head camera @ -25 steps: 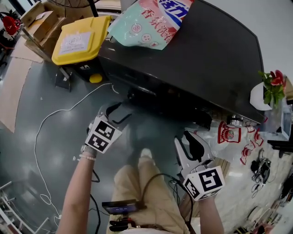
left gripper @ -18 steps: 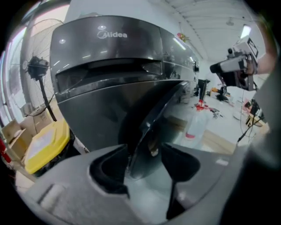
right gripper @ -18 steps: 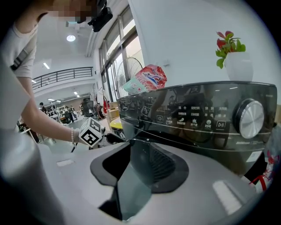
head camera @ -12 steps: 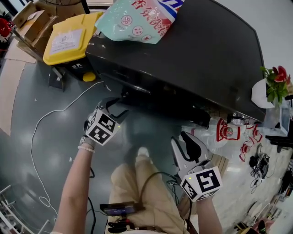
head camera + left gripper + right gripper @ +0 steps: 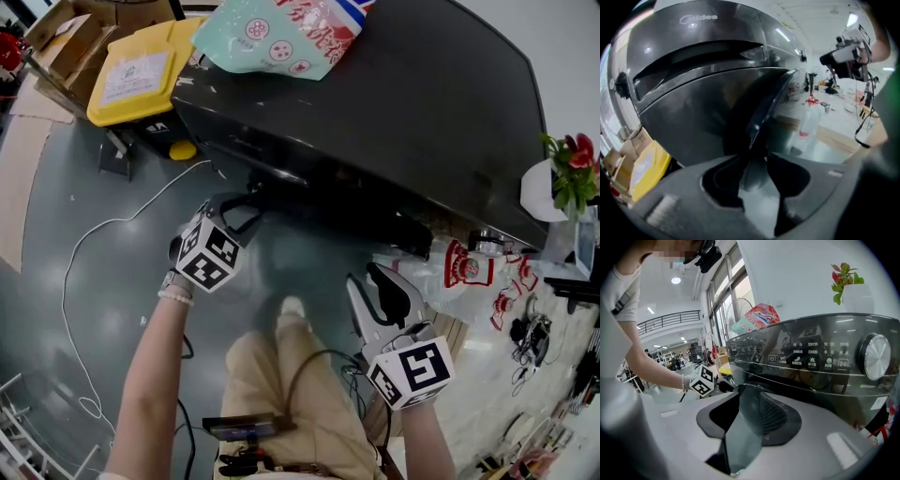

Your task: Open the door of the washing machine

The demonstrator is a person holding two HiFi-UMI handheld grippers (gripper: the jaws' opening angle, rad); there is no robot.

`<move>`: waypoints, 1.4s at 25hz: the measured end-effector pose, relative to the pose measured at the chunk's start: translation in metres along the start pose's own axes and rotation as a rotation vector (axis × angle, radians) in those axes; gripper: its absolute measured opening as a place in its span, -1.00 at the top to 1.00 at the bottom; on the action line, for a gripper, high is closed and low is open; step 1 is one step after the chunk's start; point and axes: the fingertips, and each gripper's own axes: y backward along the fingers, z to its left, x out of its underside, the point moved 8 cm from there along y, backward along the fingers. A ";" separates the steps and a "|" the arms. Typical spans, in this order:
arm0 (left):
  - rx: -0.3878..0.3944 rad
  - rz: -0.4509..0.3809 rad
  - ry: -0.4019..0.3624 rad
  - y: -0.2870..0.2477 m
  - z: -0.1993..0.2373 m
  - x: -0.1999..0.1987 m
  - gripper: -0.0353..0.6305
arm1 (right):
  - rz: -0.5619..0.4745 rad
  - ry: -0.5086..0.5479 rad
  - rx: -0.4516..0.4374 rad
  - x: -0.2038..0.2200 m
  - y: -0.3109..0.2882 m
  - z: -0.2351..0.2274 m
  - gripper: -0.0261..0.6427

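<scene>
Dark grey and glossy, the washing machine fills the far side of the head view, with its front facing the person. Its round door is set in that front, and the door's dark curved rim runs down between the jaws of the left gripper. Those jaws have just been closing and now sit against the rim on either side, gripping the door's edge. The left gripper points down at the machine's lower left front.

The right gripper hangs nearer the person, to the right and well apart from the machine. Its jaws are apart with nothing between them, and they look toward the control panel and silver dial.

A pale green and red detergent bag lies on the machine's top at the far left. A yellow-lidded bin stands just left of the machine. A white cable trails over the grey floor.
</scene>
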 end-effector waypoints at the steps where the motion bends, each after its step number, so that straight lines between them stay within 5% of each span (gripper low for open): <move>1: -0.005 0.008 -0.017 0.000 -0.001 0.000 0.43 | 0.001 0.000 -0.003 0.000 0.000 0.001 0.56; 35: 0.025 0.065 0.055 0.041 -0.059 0.030 0.53 | 0.077 0.112 -0.059 -0.001 0.011 0.037 0.56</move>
